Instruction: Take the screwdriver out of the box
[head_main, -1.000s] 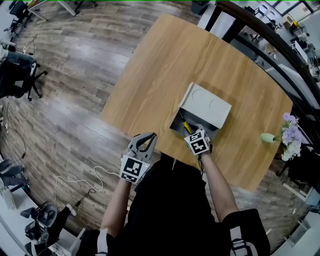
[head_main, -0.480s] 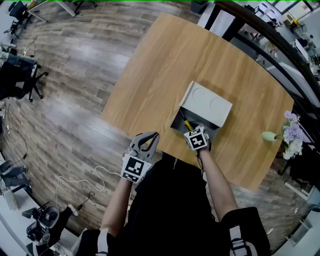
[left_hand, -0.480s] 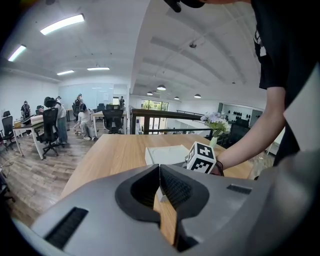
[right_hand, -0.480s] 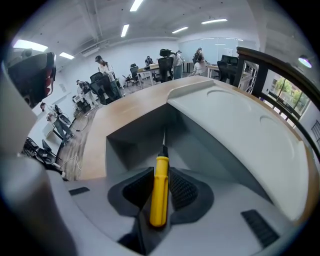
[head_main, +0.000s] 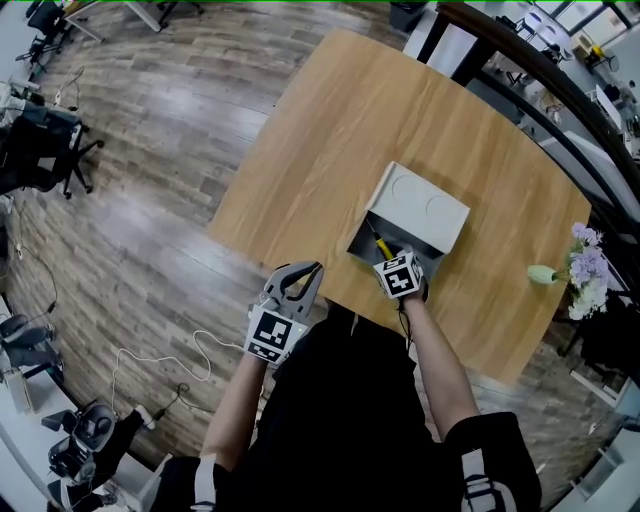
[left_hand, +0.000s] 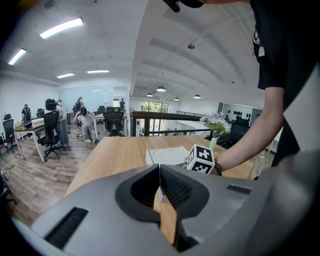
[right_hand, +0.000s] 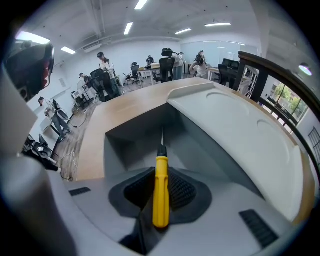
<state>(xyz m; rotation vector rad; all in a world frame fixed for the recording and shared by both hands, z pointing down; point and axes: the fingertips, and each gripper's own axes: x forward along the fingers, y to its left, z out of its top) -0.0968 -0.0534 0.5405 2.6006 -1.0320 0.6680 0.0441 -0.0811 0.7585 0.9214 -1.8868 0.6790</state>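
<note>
At the centre of the right gripper view, the screwdriver (right_hand: 160, 197) is clenched by its yellow handle in the right gripper (head_main: 392, 262), with its shaft pointed up-frame into the open box (right_hand: 127, 145). Withdrawal down-frame along that axis seems called for. The left gripper (left_hand: 159, 186) is closed on nothing.

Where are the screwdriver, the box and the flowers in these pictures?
screwdriver (right_hand: 160, 192): right gripper view, on its yellow handle.
box (head_main: 425, 212): head view, on its pale lid.
flowers (head_main: 588, 270): head view, on the purple blooms.
</note>
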